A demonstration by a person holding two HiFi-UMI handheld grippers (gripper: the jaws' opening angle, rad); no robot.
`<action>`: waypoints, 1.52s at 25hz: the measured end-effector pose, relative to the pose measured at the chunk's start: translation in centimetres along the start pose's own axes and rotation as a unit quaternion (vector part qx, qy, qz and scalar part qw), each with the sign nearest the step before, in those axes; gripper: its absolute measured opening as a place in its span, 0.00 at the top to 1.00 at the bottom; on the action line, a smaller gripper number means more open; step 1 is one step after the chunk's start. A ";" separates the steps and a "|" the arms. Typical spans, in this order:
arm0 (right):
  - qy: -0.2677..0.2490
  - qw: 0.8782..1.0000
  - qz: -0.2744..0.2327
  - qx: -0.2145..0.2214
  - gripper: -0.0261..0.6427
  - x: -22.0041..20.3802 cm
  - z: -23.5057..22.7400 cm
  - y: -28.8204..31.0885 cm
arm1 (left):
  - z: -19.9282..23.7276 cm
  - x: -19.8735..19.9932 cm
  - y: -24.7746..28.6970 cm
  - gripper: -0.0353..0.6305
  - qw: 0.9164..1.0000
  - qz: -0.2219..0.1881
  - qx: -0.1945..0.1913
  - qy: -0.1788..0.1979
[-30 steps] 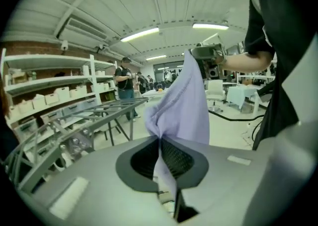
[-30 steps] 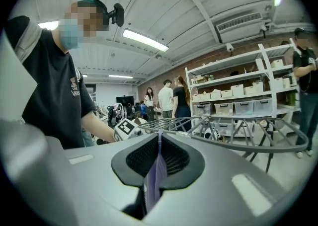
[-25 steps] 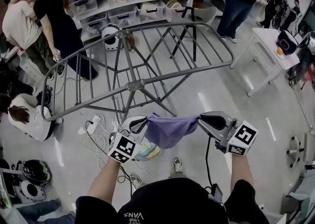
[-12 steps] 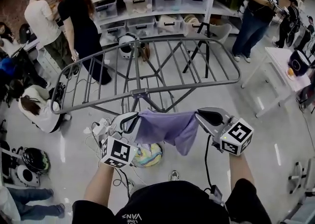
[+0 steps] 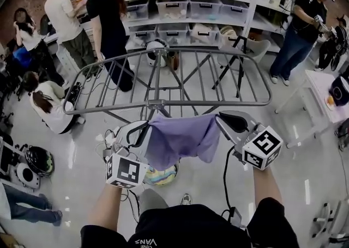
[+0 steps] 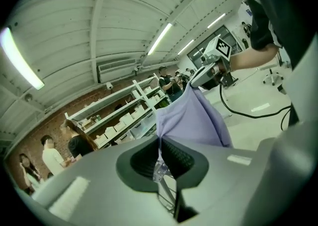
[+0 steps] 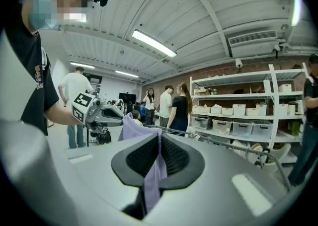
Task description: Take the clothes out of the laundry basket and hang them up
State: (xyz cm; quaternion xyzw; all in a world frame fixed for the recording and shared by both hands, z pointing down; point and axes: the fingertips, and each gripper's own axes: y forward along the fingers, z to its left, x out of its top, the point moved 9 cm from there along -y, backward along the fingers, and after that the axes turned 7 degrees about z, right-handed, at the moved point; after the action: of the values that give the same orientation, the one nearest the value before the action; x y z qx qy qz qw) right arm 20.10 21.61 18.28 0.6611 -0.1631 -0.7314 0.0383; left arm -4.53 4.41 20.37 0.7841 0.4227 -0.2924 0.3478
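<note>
While both tools pinch it, the cloth (image 5: 180, 138) hangs spread in the air between them, in front of the person's chest. The left tool (image 5: 146, 128) is clamped on one top corner and the right tool (image 5: 221, 119) on the other, with purple fabric squeezed between each pair of pads. Below its sagging lower edge a colourful bundle (image 5: 162, 175) lies on the floor, beside loose cables (image 5: 106, 140). Just beyond the cloth's top edge runs the near rail of the rack (image 5: 158, 102), which stands unfolded straight ahead. Behind the rack are shelves (image 5: 191, 7) of bins. Two people (image 5: 106, 18) stand at their left end, another (image 5: 46, 105) crouches low at left, and one (image 5: 299, 29) stands at right near a white desk (image 5: 319, 86).
</note>
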 end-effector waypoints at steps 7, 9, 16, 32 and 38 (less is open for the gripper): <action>-0.009 0.999 -0.030 -0.023 0.92 1.8 -1.9 -0.2 | 1.3 2.4 0.3 0.92 0.999 -0.029 0.010 0.017; -0.020 0.999 -0.031 -0.032 0.92 3.2 -2.6 -0.3 | 2.5 3.4 0.9 0.92 0.999 -0.043 0.012 0.024; -0.054 0.995 -0.042 -0.077 0.92 7.3 -4.2 -0.2 | 6.1 6.0 2.5 0.92 0.994 -0.098 0.012 0.042; -0.127 0.974 -0.070 -0.172 0.92 19.8 -8.8 2.6 | 19.5 11.9 7.7 0.92 0.977 -0.189 0.028 0.092; -0.135 0.971 -0.070 -0.183 0.92 23.9 -11.9 4.8 | 23.4 14.1 8.7 0.92 0.973 -0.195 0.050 0.116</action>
State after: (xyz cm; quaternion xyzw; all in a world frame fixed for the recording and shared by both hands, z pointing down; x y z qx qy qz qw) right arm 28.04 8.33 -3.99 0.5478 0.0164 -0.8322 0.0844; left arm 5.85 -11.15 -1.38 0.7314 0.5897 -0.2827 0.1931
